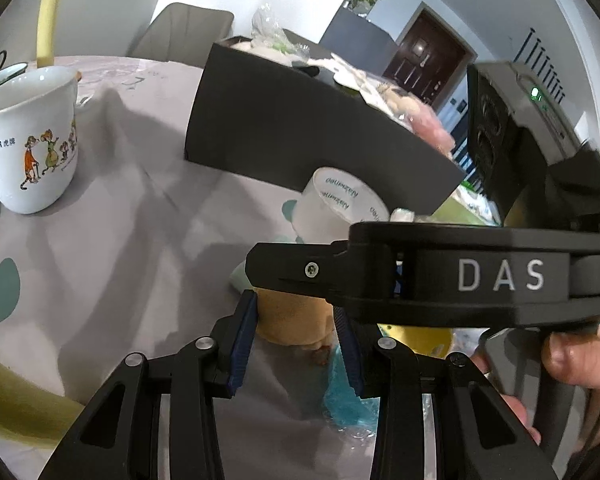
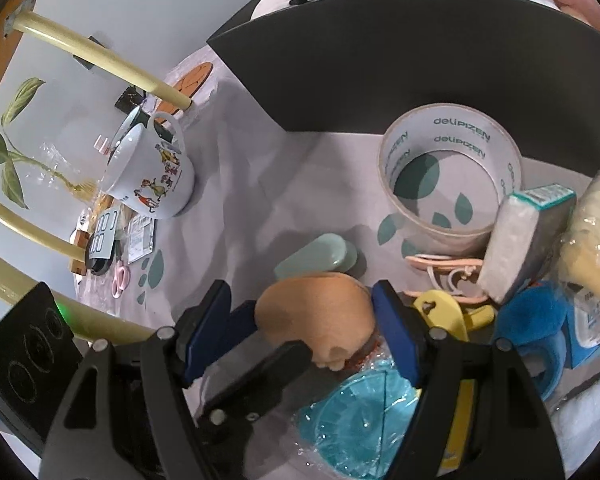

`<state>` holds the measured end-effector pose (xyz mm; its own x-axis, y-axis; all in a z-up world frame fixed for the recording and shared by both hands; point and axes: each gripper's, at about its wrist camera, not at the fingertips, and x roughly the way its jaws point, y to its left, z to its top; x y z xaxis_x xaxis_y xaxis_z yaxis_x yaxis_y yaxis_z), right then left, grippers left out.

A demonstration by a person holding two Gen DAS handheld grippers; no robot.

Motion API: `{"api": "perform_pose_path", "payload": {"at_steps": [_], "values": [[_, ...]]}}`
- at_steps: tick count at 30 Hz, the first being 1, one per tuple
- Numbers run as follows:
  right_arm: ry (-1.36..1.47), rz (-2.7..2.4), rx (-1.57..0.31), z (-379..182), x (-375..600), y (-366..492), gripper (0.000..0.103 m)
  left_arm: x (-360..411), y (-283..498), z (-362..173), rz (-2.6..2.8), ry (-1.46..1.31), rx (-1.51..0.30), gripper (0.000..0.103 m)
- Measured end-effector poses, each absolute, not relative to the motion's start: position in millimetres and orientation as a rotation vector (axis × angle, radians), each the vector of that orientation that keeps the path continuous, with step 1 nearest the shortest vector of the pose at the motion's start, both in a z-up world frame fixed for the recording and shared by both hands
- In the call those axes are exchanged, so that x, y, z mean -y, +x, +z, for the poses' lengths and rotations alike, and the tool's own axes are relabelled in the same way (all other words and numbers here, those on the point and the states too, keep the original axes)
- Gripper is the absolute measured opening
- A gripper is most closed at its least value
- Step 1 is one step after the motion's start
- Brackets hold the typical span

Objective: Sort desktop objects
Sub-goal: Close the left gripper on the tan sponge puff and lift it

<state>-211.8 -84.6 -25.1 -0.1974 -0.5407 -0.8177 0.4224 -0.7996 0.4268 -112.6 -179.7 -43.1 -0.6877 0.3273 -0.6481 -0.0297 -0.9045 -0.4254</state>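
Right wrist view: my left gripper point(image 2: 296, 354) pinches the tan plush toy point(image 2: 316, 320) — my half-open, empty right gripper point(image 2: 300, 328) straddling it could collide.

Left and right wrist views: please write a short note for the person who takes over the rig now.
Left gripper: shut on the tan plush toy.
Right gripper: open, jaws straddling the same toy.
Done: the black box already holds some items.
Left: the toy is not yet in the box; tape roll, wrapped sponge, mint case and mug lie on the table.
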Motion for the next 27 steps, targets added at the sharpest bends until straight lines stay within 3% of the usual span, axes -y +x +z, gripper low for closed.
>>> {"api": "perform_pose_path", "payload": {"at_steps": [5, 13, 27], "values": [[1.47, -2.036, 0.056, -27.6, 90.4, -211.6, 0.072, 180.8, -113.5, -49.0, 2.657, -1.176, 0.576, 0.038], [1.463, -1.992, 0.102, -22.7, 86.8, -201.6, 0.063, 185.2, -103.3, -34.6, 2.68, -1.131, 0.602, 0.038], [1.397, -2.029, 0.169, 6.7, 54.0, -179.4, 0.064, 149.5, -85.8, 5.7, 2.712, -1.073, 0.492, 0.038]]}}
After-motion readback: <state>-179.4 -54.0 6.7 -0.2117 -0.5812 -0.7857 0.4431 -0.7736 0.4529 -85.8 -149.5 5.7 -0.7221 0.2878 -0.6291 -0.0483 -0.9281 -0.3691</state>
